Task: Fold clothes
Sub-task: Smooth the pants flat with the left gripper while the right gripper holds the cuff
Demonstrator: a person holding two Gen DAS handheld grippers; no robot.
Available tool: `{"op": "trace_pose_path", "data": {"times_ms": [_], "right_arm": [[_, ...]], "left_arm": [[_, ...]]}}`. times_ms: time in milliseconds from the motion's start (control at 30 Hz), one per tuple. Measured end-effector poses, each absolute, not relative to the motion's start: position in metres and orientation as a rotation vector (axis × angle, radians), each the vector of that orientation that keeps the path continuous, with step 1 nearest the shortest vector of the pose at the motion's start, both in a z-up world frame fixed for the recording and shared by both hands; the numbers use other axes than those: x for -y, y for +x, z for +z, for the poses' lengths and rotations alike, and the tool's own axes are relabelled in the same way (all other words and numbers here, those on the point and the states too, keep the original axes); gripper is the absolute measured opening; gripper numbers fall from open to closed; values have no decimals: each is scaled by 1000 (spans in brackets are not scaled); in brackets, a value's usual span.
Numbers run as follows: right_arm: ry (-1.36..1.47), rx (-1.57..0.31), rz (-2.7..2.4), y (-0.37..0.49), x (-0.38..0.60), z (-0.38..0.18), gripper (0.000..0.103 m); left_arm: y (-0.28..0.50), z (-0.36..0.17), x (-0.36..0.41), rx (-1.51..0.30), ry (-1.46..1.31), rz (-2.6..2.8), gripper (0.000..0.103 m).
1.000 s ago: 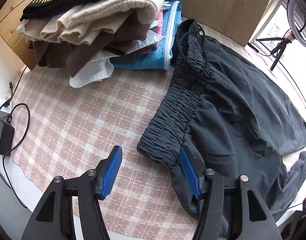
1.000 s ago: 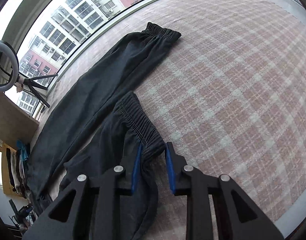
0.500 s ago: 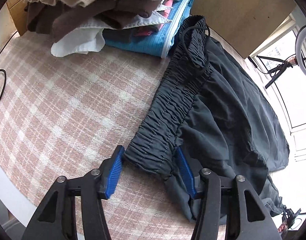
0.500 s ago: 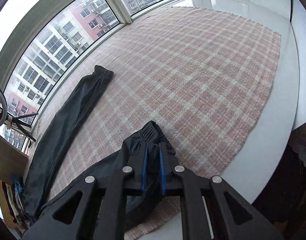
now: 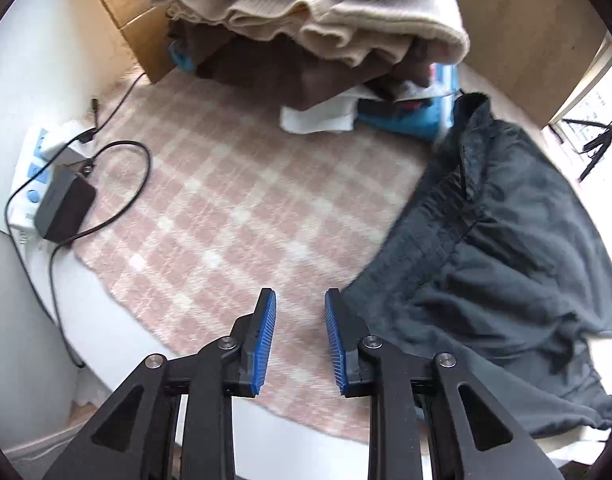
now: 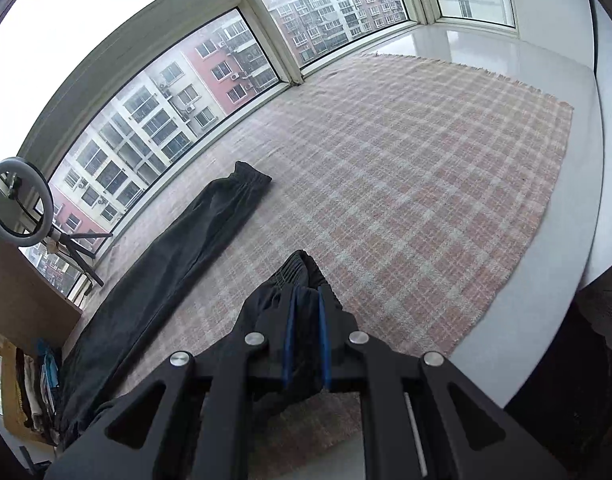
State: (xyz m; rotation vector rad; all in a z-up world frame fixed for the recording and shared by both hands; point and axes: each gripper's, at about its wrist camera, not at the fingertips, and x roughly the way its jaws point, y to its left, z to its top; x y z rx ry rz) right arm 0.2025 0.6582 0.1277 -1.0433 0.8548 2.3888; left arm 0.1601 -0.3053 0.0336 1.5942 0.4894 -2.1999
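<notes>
We are mid-fold on the dark trousers [image 5: 497,248]: right tool [image 6: 304,332] clenched on one leg cuff [image 6: 296,270], the other leg lying ahead-left on the plaid blanket [image 6: 425,200]; left tool [image 5: 300,334] released, waistband just right of it, needing grip next.

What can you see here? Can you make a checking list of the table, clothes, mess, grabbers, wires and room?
Surface: pink plaid blanket over a white top.
Job's things: black trousers spread out, one leg flat toward the window.
Clutter: pile of clothes at the back.
Grippers: left gripper open, empty, beside the waistband; right gripper shut on the near leg's cuff.
Cables: black cable from an adapter on a power strip.
Surroundings: windows, ring light.
</notes>
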Motion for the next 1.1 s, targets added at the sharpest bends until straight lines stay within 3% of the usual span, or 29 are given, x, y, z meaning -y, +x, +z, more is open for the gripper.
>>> {"op": "trace_pose_path", "data": {"times_ms": [100,233,367,467,533,567,633,800,1100], "right_arm": [[-1076,-925,2310,222,-667,106,10],[-1118,-972,2257,239,-673,88,10],[-1146,-1020,2246,242,-674,75,11],[-1183,-1086,2227,243,-676,65,16],[-1195,-1122,2202,249,-677,60,34],[-1185,-1146,2195,254,-677,58,38],[-1147,-1194,2181,270,-679,56,45],[-1079,-1343,2113,306,-676,48,45],[-1160,-1313,2243,277,-629,43,46]], "left_arm": [[169,53,270,-448,1623,-2347,23],[142,64,181,-290,1803,-2577,38],[121,58,115,-293,1959,-2678,38],[118,46,84,-241,2067,-2685,38],[119,39,69,-131,2113,-2676,38],[121,40,66,-127,2131,-2674,38],[118,41,69,-151,2125,-2666,38],[107,37,99,-270,2082,-2631,38],[125,38,204,-563,1835,-2477,42]]}}
